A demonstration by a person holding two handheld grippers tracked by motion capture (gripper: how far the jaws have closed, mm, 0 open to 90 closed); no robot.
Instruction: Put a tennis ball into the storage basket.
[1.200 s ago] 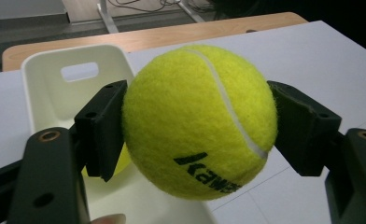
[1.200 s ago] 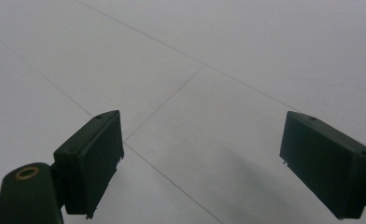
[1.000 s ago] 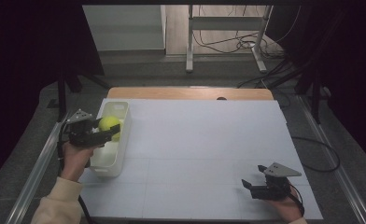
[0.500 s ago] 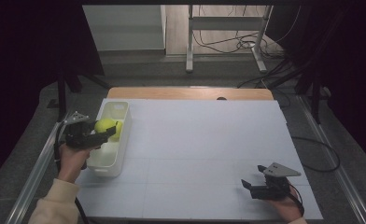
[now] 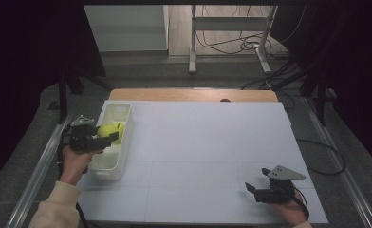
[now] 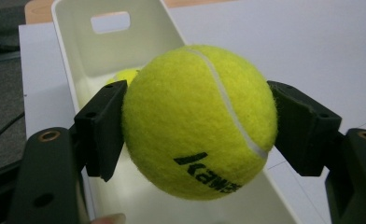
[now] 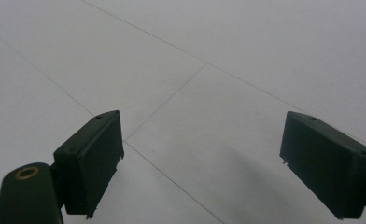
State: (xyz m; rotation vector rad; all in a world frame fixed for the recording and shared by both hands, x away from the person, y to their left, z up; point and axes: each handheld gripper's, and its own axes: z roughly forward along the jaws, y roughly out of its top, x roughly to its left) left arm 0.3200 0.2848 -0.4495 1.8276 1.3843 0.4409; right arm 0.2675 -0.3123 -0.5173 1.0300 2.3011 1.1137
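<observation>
The tennis ball [image 6: 197,121] clamped between my left fingers [image 6: 102,128] blocks most of what lies behind it: of the second ball [image 6: 124,74] in the white bin [image 6: 69,70] I see just a yellow sliver past the ball's upper left edge, and I cannot tell whether it touches the bin's wall. The print on my ball runs under its curve, so the word is cut short. From the high view, my left gripper [image 5: 109,137] covers part of the bin's inside, and the two balls merge into one yellow patch. My right hand [image 5: 293,213] is cut off by the bottom edge.
</observation>
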